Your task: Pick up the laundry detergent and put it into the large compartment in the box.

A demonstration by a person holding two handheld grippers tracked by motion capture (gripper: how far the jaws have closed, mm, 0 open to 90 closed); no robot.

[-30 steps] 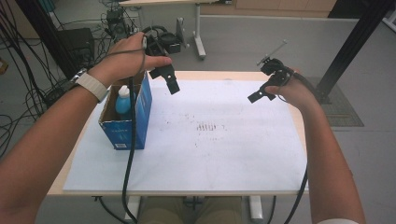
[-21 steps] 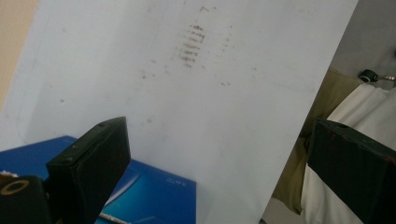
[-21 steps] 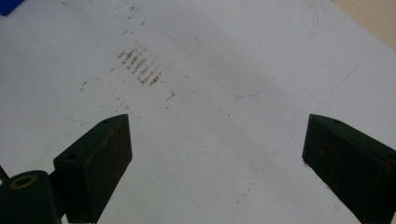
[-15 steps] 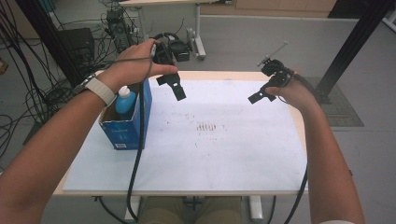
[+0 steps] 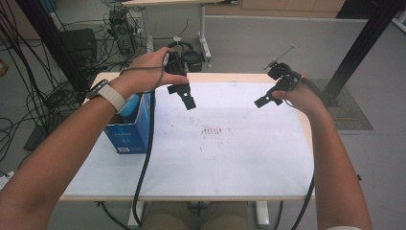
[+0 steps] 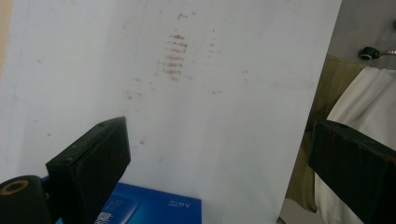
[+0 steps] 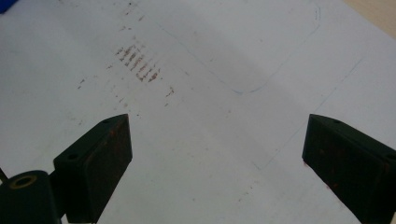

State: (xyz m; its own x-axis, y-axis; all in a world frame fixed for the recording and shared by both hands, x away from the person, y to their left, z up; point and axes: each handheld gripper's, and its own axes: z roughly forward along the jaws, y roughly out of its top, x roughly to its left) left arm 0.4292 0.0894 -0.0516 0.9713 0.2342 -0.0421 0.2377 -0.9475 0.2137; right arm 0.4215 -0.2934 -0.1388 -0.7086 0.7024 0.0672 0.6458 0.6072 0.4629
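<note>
Holding a claw in each hand, we keep both above the tabletop point(image 5: 287, 187), which is covered by a white sheet point(image 5: 239, 158). Our left claw point(image 5: 184, 96) hangs over the far left part of the sheet, just right of the blue box point(image 5: 127, 139), with nothing between its jaws; in the left gripper view the jaws stand wide apart, released, and a corner of the blue box point(image 6: 154, 207) shows near the bottom edge between them. Our right claw point(image 5: 268, 98) hovers over the far right part of the sheet, well apart from the left one. Its jaws are spread wide too, released and gripping nothing, as the right gripper view shows.

The blue box stands upright at the left edge of the tabletop, open at the top, partly hidden behind our left forearm. Something light blue point(image 5: 130, 103) sticks out of its top, but we cannot tell what it is. A patch of brownish marks point(image 5: 212, 130) lies near the middle of the sheet, between the two claws and nearer to us than both. Faint pencil lines point(image 7: 261, 79) cross the sheet in the right gripper view.
</note>
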